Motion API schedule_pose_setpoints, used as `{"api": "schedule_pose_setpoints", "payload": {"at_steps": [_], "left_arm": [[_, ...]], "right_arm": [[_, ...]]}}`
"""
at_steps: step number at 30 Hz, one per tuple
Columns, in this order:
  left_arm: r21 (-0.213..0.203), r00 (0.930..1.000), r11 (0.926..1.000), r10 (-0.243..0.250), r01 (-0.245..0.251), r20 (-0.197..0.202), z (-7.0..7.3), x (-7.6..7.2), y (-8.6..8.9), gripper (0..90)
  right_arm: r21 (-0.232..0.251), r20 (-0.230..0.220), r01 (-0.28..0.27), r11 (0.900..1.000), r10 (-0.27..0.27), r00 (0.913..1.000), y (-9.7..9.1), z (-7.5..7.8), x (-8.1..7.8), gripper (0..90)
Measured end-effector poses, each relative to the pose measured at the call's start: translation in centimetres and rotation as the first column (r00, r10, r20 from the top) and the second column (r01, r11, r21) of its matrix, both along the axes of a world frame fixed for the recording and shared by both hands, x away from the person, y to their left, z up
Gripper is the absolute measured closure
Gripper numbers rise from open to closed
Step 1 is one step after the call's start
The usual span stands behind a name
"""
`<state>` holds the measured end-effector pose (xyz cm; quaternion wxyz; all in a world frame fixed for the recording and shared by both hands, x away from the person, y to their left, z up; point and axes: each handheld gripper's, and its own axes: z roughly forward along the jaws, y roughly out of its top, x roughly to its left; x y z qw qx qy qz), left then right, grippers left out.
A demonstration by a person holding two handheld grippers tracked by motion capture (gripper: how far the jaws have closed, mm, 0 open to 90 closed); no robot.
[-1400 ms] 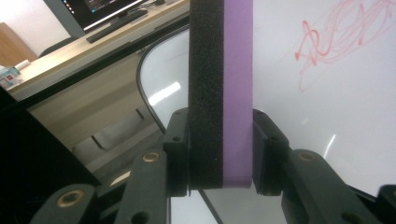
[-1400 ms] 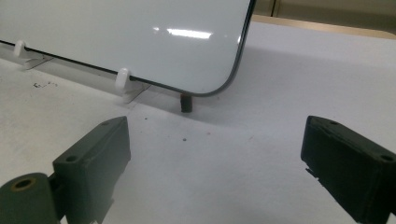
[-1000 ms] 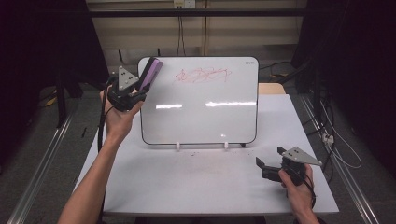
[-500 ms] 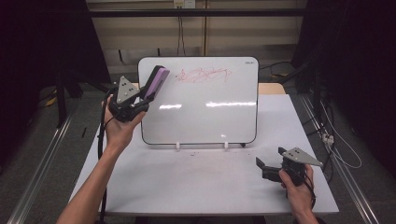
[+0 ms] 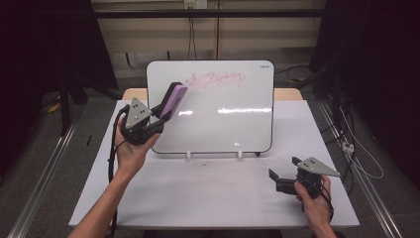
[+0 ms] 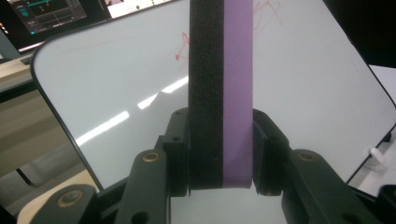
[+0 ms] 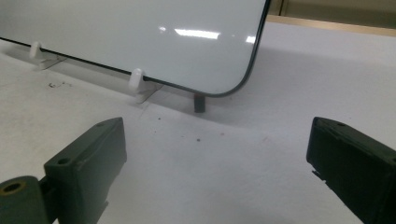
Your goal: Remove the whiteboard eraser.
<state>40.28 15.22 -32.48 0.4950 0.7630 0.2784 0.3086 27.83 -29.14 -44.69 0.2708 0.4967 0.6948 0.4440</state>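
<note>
We see the left gripper (image 5: 157, 116) clamped on a purple eraser (image 5: 173, 100), raised before the whiteboard (image 5: 233, 124); contact with it seems unlikely, unclear. The right gripper (image 5: 286, 174) rests low on the table (image 5: 198, 198), jaws spread, empty.

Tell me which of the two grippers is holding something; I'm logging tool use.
The left gripper, raised against the whiteboard, is shut on a purple eraser. The right gripper rests low on the table with its jaws wide open and empty.
</note>
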Motion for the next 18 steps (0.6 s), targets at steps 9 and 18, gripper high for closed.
{"api": "schedule_pose_setpoints", "payload": {"at_steps": [9,18], "left_arm": [[-0.012,0.9992,0.9997,-0.020,0.020,-0.034,-1.6,-1.1,-0.2,64.0],[-0.056,0.9951,0.9964,-0.068,0.064,-0.072,-2.7,-2.9,-1.4,64.0]], "right_arm": [[0.009,0.012,-0.019,0.9998,0.019,0.9997,0.6,0.2,-0.1,4.1],[0.067,0.062,-0.040,0.9969,0.036,0.9974,2.1,1.6,-0.1,4.9]]}}
